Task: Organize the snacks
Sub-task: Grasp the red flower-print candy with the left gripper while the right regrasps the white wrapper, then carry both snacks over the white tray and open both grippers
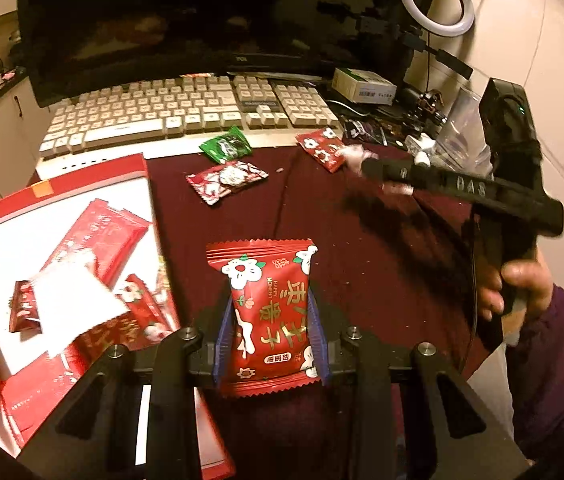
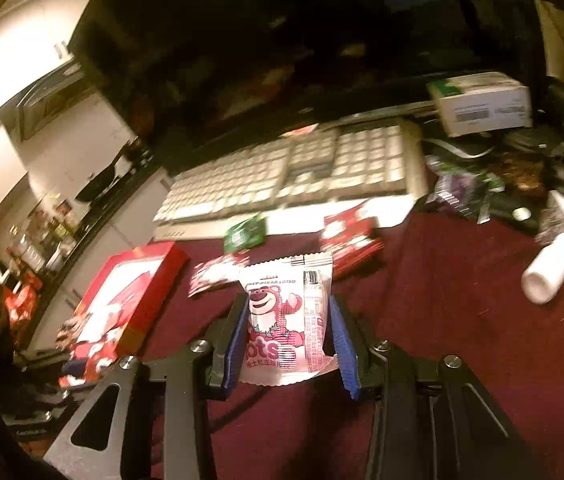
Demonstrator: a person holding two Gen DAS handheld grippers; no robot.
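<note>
Snacks in transit: my left gripper (image 1: 270, 316) clamps a red foil packet with white flowers (image 1: 268, 312) by its sides; my right gripper (image 2: 288, 334) clamps a pink-and-white bear-printed packet (image 2: 288, 320), both lifted clear of the maroon cloth (image 1: 362, 248). Beyond, three loose packets (image 1: 226, 178) await sorting; the red-rimmed cardboard tray (image 1: 94, 168), left, presumably receives them.

Our right gripper (image 2: 288, 334) clamps a white snack packet (image 2: 287, 320) with a pink bear between its blue pads, above a dark red cloth (image 2: 462, 340). Beyond it we see a red box (image 2: 150, 280) at left, loose green (image 2: 244, 234) and red packets (image 2: 348, 236), and a pale keyboard (image 2: 294, 172).
</note>
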